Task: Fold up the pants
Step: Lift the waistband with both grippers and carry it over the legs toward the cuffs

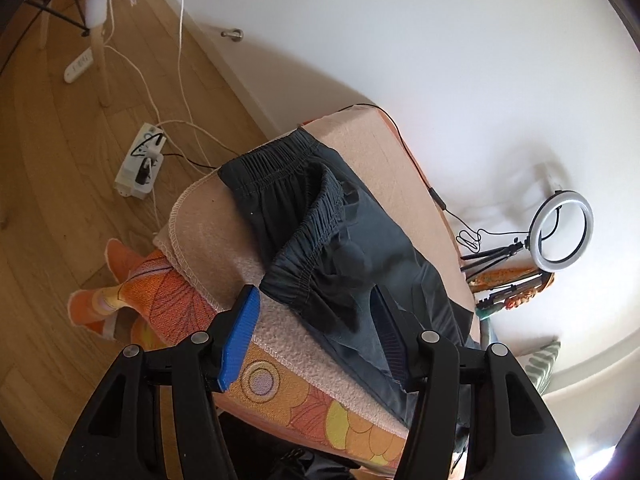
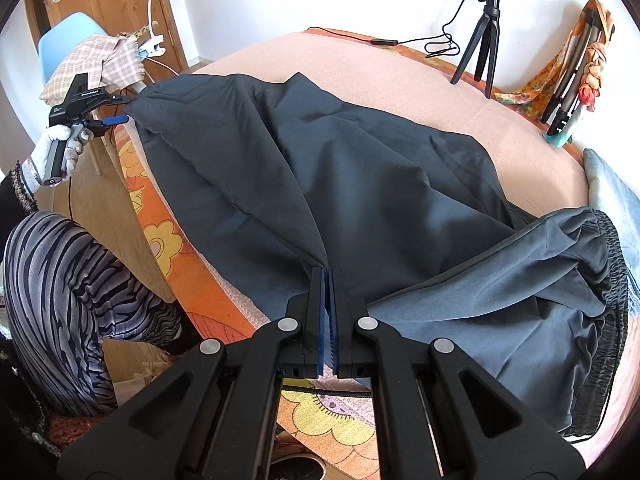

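Observation:
Dark grey pants [image 2: 340, 168] lie spread over a table under a pink cloth [image 2: 360, 64]. Their elastic waistband [image 2: 612, 264] is bunched at the right. My right gripper [image 2: 329, 276] is shut on a fold of the pants near the table's front edge. In the left wrist view the pants [image 1: 340, 240] end in a gathered elastic hem [image 1: 280, 164] at the table's corner. My left gripper [image 1: 316, 312] is open over that end, one blue finger [image 1: 240, 336] beside the fabric, the other finger partly under it. The left gripper also shows in the right wrist view [image 2: 120, 119] at the cloth's far left tip.
A ring light on a tripod [image 2: 488, 28] and folded tripods [image 2: 572, 84] stand at the table's back. A floral orange cloth [image 2: 176, 240] hangs off the front edge. A blue chair [image 2: 60, 52] with checked fabric and a power strip [image 1: 140, 164] are on the wooden floor.

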### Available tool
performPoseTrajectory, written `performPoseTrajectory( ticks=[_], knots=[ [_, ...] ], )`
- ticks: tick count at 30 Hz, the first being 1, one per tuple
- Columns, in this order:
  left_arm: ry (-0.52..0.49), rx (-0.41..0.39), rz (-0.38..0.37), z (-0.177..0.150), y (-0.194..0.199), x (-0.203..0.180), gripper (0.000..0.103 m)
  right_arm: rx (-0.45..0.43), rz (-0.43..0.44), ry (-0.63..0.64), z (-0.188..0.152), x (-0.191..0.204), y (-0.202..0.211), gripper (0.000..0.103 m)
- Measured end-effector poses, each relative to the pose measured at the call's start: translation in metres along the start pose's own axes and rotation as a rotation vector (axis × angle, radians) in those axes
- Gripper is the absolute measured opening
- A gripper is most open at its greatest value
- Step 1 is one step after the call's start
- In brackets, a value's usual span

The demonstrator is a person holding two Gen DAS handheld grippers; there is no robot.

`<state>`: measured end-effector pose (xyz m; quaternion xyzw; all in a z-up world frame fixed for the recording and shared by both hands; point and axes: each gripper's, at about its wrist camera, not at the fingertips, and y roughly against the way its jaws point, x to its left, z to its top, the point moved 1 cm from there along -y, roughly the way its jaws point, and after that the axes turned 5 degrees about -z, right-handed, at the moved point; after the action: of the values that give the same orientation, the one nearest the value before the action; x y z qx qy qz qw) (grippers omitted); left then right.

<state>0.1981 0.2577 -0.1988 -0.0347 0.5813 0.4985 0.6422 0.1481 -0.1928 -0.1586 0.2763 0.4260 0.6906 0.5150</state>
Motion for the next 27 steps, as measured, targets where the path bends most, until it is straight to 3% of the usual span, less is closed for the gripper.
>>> performPoseTrajectory(
  ticks=[1, 3, 6, 8, 12, 19, 22, 27],
  knots=[
    [0.004, -0.010, 0.007, 0.000, 0.000, 0.000, 0.053, 0.001, 0.000, -0.002, 0.000, 0.000, -0.001, 0.002],
    [-0.011, -0.046, 0.036, 0.002, 0.001, -0.002, 0.025, 0.002, 0.001, 0.003, 0.000, 0.001, -0.002, 0.002],
    [-0.114, -0.106, 0.064, 0.004, 0.006, -0.018, 0.018, -0.001, 0.000, 0.014, 0.001, 0.002, -0.002, 0.002],
    [-0.204, -0.116, 0.080, 0.005, 0.006, -0.034, 0.008, -0.004, 0.006, 0.010, 0.001, 0.002, -0.001, 0.003],
    [-0.321, -0.133, 0.063, 0.015, 0.004, -0.063, 0.008, -0.011, 0.017, -0.017, 0.000, -0.002, 0.000, 0.003],
    [-0.401, -0.208, 0.040, 0.052, 0.013, -0.081, 0.007, -0.053, -0.014, -0.031, 0.007, 0.003, 0.005, 0.002],
    [-0.330, -0.194, 0.062, 0.064, 0.011, -0.053, 0.007, -0.067, 0.009, -0.035, 0.012, 0.010, 0.007, 0.002],
    [-0.294, -0.111, 0.164, 0.052, -0.008, -0.007, 0.007, -0.007, 0.006, 0.034, 0.007, 0.027, -0.008, 0.002]
  ],
)
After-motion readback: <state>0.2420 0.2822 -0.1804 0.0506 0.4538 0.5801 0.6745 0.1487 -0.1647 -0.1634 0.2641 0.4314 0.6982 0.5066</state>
